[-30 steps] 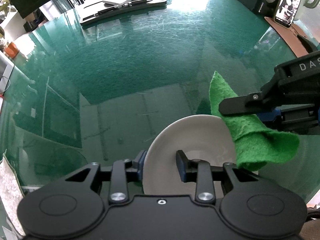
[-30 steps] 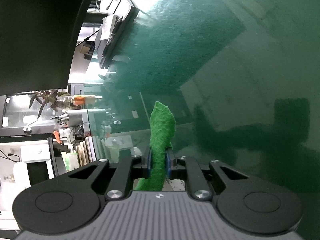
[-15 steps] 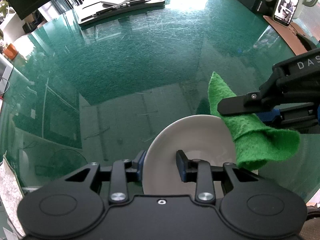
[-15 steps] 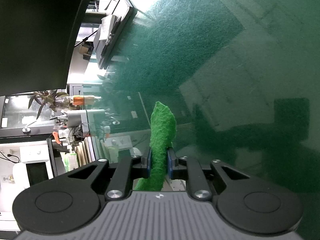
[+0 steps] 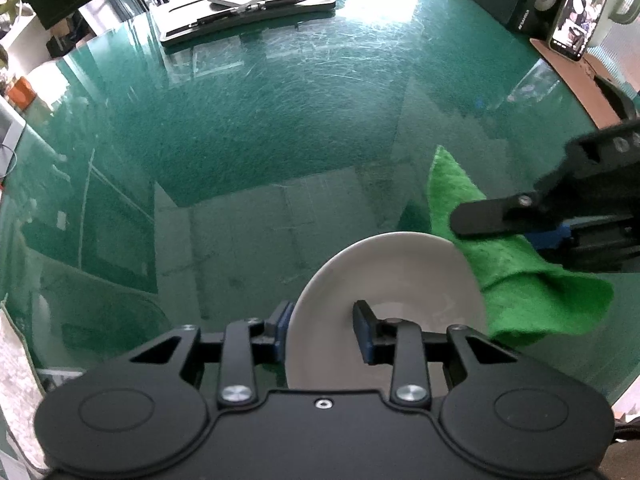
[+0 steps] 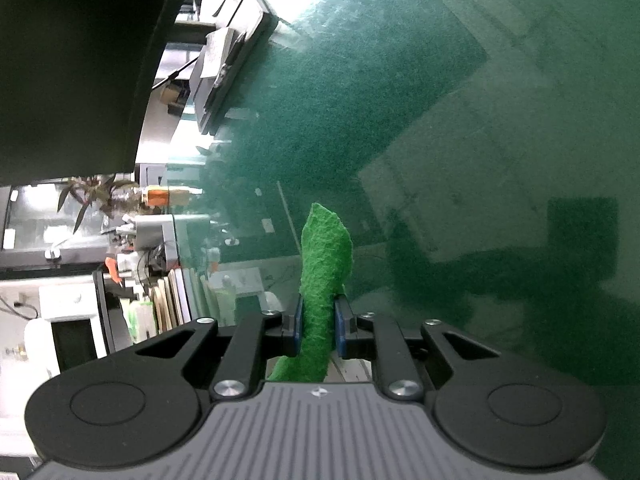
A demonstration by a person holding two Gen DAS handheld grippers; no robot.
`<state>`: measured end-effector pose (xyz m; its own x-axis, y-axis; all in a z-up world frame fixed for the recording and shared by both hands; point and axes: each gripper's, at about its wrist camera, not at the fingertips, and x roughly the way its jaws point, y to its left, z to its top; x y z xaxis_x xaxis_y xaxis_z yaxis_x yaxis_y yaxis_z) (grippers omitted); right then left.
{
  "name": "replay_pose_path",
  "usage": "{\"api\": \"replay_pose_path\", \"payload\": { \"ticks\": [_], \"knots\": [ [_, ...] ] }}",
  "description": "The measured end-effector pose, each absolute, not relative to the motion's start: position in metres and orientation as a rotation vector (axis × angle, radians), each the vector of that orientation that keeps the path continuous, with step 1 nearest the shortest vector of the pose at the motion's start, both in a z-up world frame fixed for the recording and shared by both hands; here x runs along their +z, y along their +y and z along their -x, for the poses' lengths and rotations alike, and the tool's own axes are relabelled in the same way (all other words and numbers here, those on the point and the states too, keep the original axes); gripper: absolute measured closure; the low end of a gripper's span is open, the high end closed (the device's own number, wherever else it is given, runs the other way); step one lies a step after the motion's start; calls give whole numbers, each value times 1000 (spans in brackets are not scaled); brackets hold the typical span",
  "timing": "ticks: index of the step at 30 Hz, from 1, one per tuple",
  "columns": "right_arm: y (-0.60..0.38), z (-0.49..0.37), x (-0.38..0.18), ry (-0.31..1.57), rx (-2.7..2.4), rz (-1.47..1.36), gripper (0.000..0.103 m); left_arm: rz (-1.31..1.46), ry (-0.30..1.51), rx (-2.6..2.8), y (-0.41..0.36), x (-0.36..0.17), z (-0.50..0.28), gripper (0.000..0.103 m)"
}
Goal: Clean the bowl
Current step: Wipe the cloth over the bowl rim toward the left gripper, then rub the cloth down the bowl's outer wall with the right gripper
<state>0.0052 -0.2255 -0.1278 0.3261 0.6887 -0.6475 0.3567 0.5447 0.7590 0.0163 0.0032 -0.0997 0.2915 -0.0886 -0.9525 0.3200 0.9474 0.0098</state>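
Green felt cloth [image 5: 516,276] (right gripper [image 6: 318,330] clamped) stayed at 3 o'clock of round white ceramic bowl [image 5: 392,276], rim clamped by left gripper [image 5: 322,330]; wiping unstarted.

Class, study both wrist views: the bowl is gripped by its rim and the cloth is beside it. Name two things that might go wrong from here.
1. The left gripper pinches the white bowl only at its rim; wiping pressure may twist it loose onto the glass table.
2. The green cloth is pinched in a narrow fold by the right gripper, so it may slip out.

A scratched green glass tabletop [image 5: 280,128] carries a black tray with pens [image 5: 248,8] at its far edge; a lit smartphone [image 5: 576,20] stands far right.
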Motion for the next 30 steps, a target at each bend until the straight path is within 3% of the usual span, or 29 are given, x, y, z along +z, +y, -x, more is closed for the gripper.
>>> {"api": "replay_pose_path", "payload": {
  "ticks": [14, 25, 28, 29, 30],
  "knots": [
    [-182, -39, -136, 1293, 339, -1046, 89, -209, 1249, -285, 1, -99, -14, 69],
    [-241, 1, -134, 1283, 243, -1040, 86, -202, 1248, -303, 0, -100, -14, 65],
    [-240, -7, -111, 1187, 248, -822, 75, -207, 1248, -303, -1, -100, -14, 65],
    [-239, -8, -111, 1184, 249, -807, 60, -208, 1248, -303, -1, -100, -15, 65],
    [-226, -12, -100, 1164, 265, -554, 54, -207, 1248, -303, -1, -100, -15, 65]
  ]
}}
